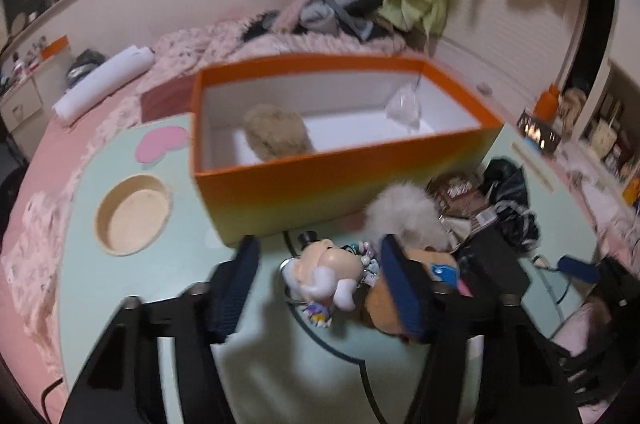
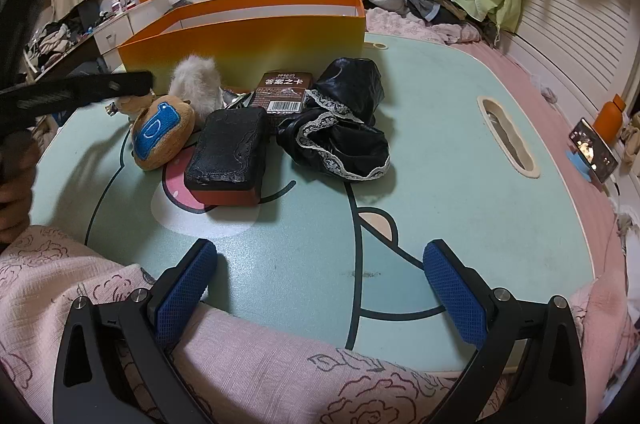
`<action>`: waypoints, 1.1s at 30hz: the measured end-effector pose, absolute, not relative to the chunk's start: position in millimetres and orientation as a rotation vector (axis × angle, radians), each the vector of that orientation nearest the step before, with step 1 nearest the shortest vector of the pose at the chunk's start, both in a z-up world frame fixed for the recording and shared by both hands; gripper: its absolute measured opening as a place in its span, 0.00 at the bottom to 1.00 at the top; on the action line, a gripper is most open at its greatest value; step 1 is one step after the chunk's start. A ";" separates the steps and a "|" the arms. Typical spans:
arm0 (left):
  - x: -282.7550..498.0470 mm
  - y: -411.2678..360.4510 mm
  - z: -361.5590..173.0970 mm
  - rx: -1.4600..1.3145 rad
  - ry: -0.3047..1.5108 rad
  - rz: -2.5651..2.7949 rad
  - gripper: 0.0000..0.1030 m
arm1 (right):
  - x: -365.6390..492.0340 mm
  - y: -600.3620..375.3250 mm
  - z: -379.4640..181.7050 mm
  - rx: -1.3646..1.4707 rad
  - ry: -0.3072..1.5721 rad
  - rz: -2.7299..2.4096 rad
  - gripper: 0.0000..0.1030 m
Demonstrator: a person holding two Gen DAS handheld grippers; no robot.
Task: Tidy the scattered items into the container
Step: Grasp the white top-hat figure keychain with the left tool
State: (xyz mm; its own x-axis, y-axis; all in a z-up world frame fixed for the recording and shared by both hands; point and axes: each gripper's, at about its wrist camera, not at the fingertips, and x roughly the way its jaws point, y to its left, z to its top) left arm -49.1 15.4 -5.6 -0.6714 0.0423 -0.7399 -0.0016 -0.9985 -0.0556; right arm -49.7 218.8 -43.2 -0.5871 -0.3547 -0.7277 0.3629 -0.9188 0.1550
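Left gripper (image 1: 316, 260) nearer: jaws part-open, straddling the figurine keychain (image 1: 324, 276) on the bench, just before the orange box (image 1: 340, 179), not pinching. Right gripper (image 2: 320, 284) wide, empty, farther back.

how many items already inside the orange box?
2. A tan fluffy item at the left end of the orange box, a clear plastic bag toward its right end. The near wall may hide more.
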 end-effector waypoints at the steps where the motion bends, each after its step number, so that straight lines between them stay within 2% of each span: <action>1: -51.0 14.5 -8.1 -1.271 -0.101 2.833 0.34 | -49.7 218.8 -43.3 1.138 0.014 -2.489 1.00; 9: -15.6 -19.7 25.6 -1.022 -0.366 2.903 0.33 | -49.6 218.8 -43.5 1.138 0.011 -2.492 1.00; 14: 24.7 -32.6 39.2 -0.919 -0.427 2.918 0.33 | -49.6 218.8 -43.6 1.138 0.010 -2.493 1.00; 19: 39.9 -27.6 10.6 -1.052 -0.335 2.916 0.33 | -49.5 218.9 -43.7 1.137 0.007 -2.496 1.00; 28: 37.3 -22.0 -26.1 -1.170 -0.335 2.885 0.34 | -49.5 218.9 -43.9 1.137 0.006 -2.500 1.00; 33: 38.3 -16.7 -26.6 -1.145 -0.291 2.871 0.47 | -49.1 218.3 -43.6 1.134 0.001 -2.507 1.00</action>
